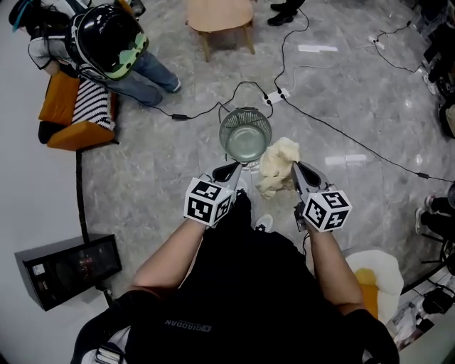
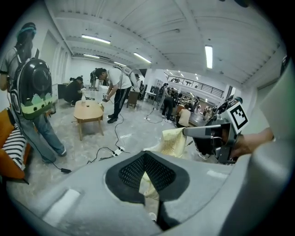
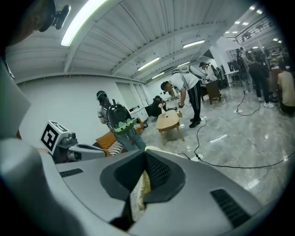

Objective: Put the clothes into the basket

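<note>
Black shirt (image 1: pixel 249 284): white print (image 1: pixel 186 325) "QIAODAN" (upside down, faint). Nothing else readable.

**Surroundings: bystanders, furniture, cables**

Grey marble floor (image 1: pixel 370 121) throughout. Far centre: small wooden table (image 1: pixel 219 15), w/ someone's dark shoes (image 1: pixel 284 13) just right of it. Far left: person in jeans (image 1: pixel 149 75) wearing a black dome-shaped backpack (image 1: pixel 106 39), beside an orange seat (image 1: pixel 64 106) w/ a black-and-white striped cushion (image 1: pixel 94 103) on it. Centre: white power strip (image 1: pixel 276 95) on the floor, black cables (image 1: pixel 355 146) running off left & right. Near left: black box (image 1: pixel 67 270) on the floor. Near right: white rounded item w/ yellow patch (image 1: pixel 370 281), can't tell what. Gripper views: person in white top (image 2: pixel 117 87) bending near the table, more ppl farther back, strip lights (image 2: pixel 208 56) on a white ceiling.
</note>
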`<state>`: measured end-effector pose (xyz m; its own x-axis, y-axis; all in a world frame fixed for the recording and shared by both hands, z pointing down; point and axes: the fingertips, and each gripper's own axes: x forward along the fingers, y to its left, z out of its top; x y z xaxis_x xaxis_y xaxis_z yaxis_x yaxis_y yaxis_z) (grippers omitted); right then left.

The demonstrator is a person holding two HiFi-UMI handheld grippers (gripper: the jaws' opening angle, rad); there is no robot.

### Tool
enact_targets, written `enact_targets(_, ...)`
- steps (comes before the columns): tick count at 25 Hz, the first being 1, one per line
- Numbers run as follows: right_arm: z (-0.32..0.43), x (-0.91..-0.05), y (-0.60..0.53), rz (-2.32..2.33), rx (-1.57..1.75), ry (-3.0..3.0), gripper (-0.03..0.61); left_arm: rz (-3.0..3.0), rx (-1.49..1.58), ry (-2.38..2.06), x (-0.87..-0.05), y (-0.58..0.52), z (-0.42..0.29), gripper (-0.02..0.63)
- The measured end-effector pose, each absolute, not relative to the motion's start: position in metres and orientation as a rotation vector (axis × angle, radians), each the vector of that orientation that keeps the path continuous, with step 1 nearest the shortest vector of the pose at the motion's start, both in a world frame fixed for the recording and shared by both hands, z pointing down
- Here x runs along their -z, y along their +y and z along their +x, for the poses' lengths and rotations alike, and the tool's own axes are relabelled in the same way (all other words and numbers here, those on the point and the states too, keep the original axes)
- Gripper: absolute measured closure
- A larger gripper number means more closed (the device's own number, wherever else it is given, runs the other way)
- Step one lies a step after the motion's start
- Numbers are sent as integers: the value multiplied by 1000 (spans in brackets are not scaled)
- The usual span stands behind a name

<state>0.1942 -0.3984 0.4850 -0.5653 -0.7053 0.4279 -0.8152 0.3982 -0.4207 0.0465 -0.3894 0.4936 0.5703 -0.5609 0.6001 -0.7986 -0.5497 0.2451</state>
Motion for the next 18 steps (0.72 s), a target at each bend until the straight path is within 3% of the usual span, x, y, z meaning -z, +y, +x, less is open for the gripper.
enact_targets(18, 101, -578, -543, 1231, -976, -2284, 561, 2172, -633, -1141, -551, -502, -74, 611)
